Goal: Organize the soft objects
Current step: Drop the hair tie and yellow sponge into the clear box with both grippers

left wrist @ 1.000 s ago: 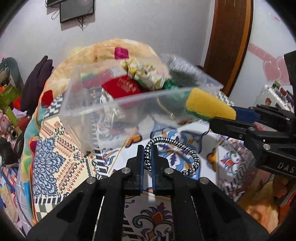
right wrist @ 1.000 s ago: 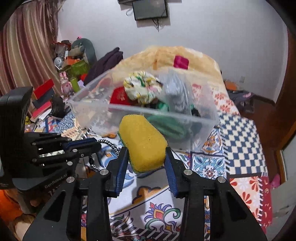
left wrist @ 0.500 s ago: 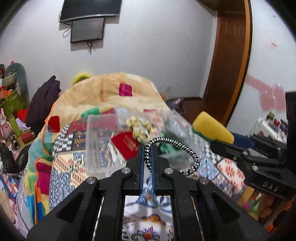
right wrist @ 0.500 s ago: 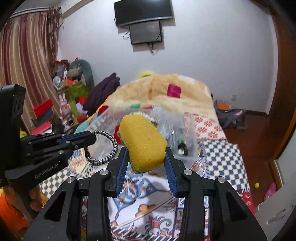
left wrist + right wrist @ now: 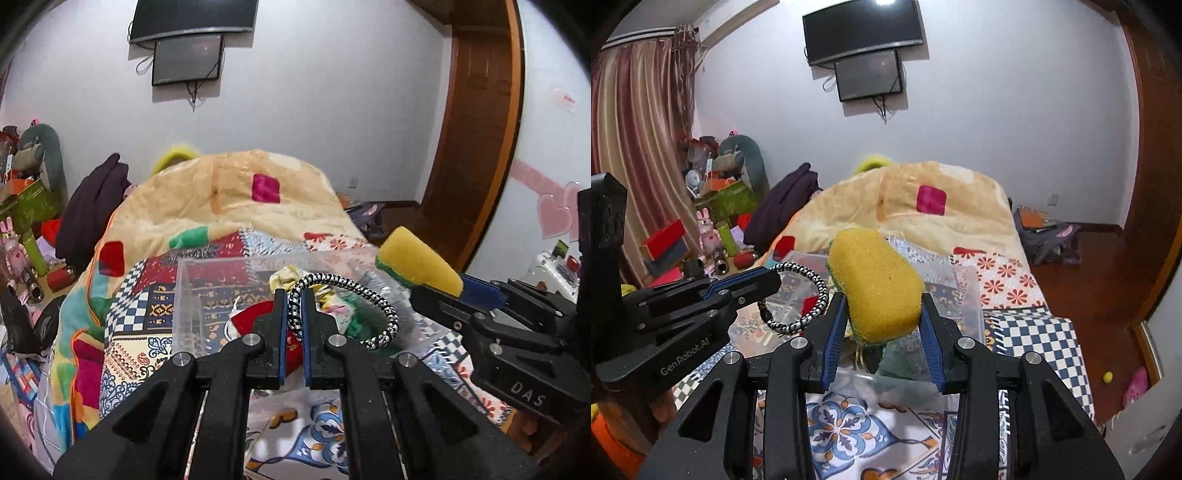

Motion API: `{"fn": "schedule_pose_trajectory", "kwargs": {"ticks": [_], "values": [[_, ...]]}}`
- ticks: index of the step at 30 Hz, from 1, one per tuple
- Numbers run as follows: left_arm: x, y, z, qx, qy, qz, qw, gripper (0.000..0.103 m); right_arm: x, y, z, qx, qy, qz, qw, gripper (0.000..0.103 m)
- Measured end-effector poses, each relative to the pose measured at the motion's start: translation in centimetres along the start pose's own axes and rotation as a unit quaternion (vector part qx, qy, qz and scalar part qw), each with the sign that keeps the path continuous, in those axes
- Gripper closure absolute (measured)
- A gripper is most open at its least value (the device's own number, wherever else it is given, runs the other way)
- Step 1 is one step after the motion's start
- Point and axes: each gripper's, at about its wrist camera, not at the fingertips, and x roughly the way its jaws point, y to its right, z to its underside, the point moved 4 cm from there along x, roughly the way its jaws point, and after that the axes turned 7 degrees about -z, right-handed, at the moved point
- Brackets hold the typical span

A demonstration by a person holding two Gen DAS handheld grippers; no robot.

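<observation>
My left gripper is shut on a black-and-white braided hair tie, held above the clear plastic bin. The tie also shows in the right wrist view. My right gripper is shut on a yellow sponge with a green underside, held over the bin's near edge; the sponge shows at the right of the left wrist view. The bin holds a red cloth, a floral scrunchie and green fabric.
The bin sits on a bed with a patterned patchwork cover and a peach blanket. Cluttered shelves and toys stand at the left. A wooden door is at the right. Monitors hang on the wall.
Both grippers have risen and moved forward over the bin with the hair tie and the sponge still held. The bin now lies lower in both views.
</observation>
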Motion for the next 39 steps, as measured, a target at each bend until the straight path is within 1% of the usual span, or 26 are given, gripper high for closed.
{"fn": "schedule_pose_trajectory", "kwargs": {"ticks": [7,12,13,15,17,18,19,20,21,22,25,28,31,38,39], "values": [[3.3,-0.2,1.6,0.008,-0.038,-0.011,0.9992,0.097,2.6,1.0,1.6,0.005,-0.042,0.010,0.999,0.067],[4.6,-0.2,2.1,0.014,-0.052,-0.015,0.9985,0.097,3.6,0.8,2.1,-0.004,-0.060,0.011,0.998,0.067],[4.6,-0.2,2.2,0.014,-0.054,-0.014,0.9983,0.097,3.7,0.7,2.2,-0.006,-0.063,0.010,0.998,0.065],[4.7,-0.2,2.5,0.016,-0.058,-0.013,0.9981,0.096,3.9,0.7,2.3,-0.008,-0.064,0.013,0.998,0.065],[4.6,-0.2,2.7,0.016,-0.062,-0.011,0.9979,0.089,4.0,0.8,2.5,-0.009,-0.070,0.014,0.997,0.062],[4.5,-0.3,2.8,0.013,-0.063,-0.010,0.9979,0.081,4.1,0.9,2.5,-0.007,-0.073,0.014,0.997,0.061],[4.3,-0.4,2.9,0.010,-0.062,-0.010,0.9979,0.073,4.1,1.0,2.5,-0.005,-0.076,0.013,0.997,0.057],[3.9,-0.6,3.0,0.006,-0.059,-0.010,0.9982,0.069,4.1,1.1,2.5,-0.003,-0.078,0.013,0.997,0.052],[3.5,-0.8,3.1,0.004,-0.054,-0.011,0.9985,0.064,3.9,1.1,2.5,-0.002,-0.077,0.014,0.997,0.050],[3.1,-1.0,3.1,0.002,-0.049,-0.012,0.9987,0.062,3.7,1.1,2.5,-0.002,-0.075,0.014,0.997,0.047],[1.8,-1.6,2.9,-0.001,-0.039,-0.009,0.9992,0.060,2.8,1.0,2.2,-0.008,-0.069,0.014,0.998,0.041],[0.2,-1.7,2.5,-0.004,-0.028,-0.004,0.9996,0.060,1.7,0.8,1.8,-0.012,-0.060,0.015,0.998,0.040],[-2.0,-1.7,1.7,-0.007,-0.006,0.001,1.0000,0.060,0.1,0.8,1.1,-0.009,-0.044,0.006,0.999,0.040],[-8.5,-0.7,-0.7,-0.009,0.067,0.007,0.9977,0.060,-5.4,-0.4,-1.4,-0.014,0.028,0.003,0.999,0.040],[-9.1,-0.6,-0.9,-0.009,0.074,0.008,0.9972,0.058,-6.2,-0.5,-1.6,-0.013,0.038,0.001,0.999,0.040]]}}
